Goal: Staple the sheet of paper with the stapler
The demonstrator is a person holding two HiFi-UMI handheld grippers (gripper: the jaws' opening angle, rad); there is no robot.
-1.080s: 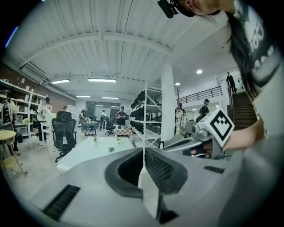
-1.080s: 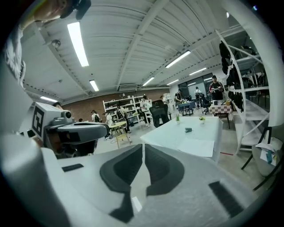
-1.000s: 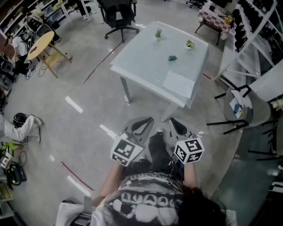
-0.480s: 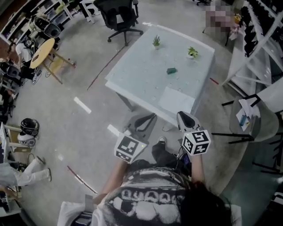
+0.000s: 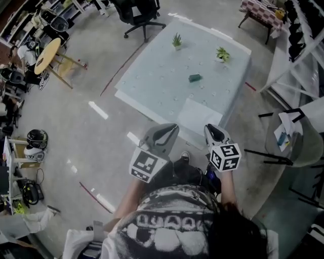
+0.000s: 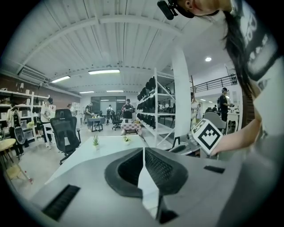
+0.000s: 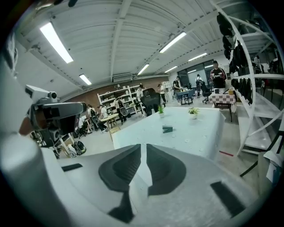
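Observation:
A white sheet of paper [image 5: 199, 115] lies near the front edge of the pale table [image 5: 152, 81]. Farther back on the table sits the small dark green stapler [image 5: 195, 78], also seen in the right gripper view [image 7: 167, 129]. Both grippers hover in front of the table edge, apart from paper and stapler. My left gripper [image 5: 172, 129] [image 6: 144, 150] has its tips together with nothing between them. The jaws of my right gripper [image 5: 209, 129] [image 7: 146, 146] are opening, with a narrow gap that holds nothing.
Two small potted plants [image 5: 176, 39] [image 5: 222, 53] stand at the table's far side. A black office chair [image 5: 136, 12] is beyond it, a round wooden table [image 5: 45, 53] to the left, and shelving [image 5: 298, 30] and a grey chair [image 5: 288, 136] to the right. People stand far back.
The person has stepped toward the table, and both grippers have come up to its front edge near the paper. The table looks closer and larger.

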